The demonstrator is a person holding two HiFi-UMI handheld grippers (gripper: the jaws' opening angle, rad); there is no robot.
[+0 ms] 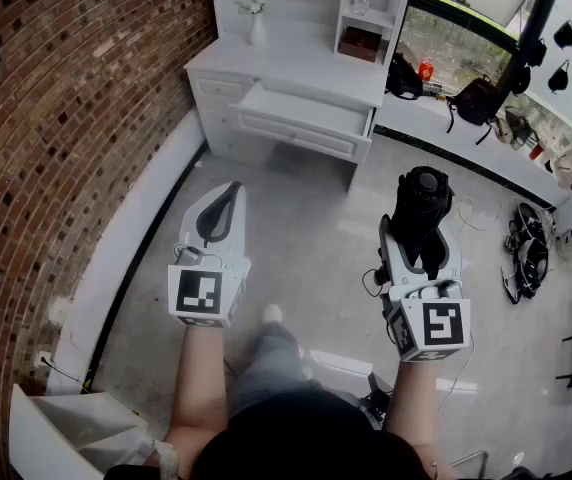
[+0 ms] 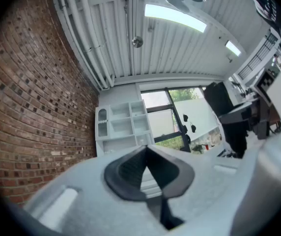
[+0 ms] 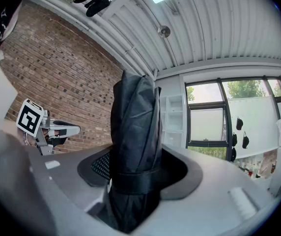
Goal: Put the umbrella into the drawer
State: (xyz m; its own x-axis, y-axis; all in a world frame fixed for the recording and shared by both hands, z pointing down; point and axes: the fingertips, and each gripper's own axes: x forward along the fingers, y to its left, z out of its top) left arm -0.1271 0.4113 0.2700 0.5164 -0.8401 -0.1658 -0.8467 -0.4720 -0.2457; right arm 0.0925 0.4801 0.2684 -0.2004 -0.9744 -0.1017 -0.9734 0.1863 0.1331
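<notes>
Right gripper (image 1: 421,233) jaws are clamped on the folded umbrella (image 1: 421,196), held upright. Left gripper (image 1: 228,190) jaws are pressed together, empty. The drawer (image 1: 304,118) in the desk (image 1: 296,63) stands open, well ahead of me; I judge carry and drop remain.

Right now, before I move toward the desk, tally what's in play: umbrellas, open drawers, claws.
Umbrella: 1, black, folded, gripped in the right claw
Open drawer: 1
Claws: 2; the left claw is shut and empty
Total: 4
</notes>
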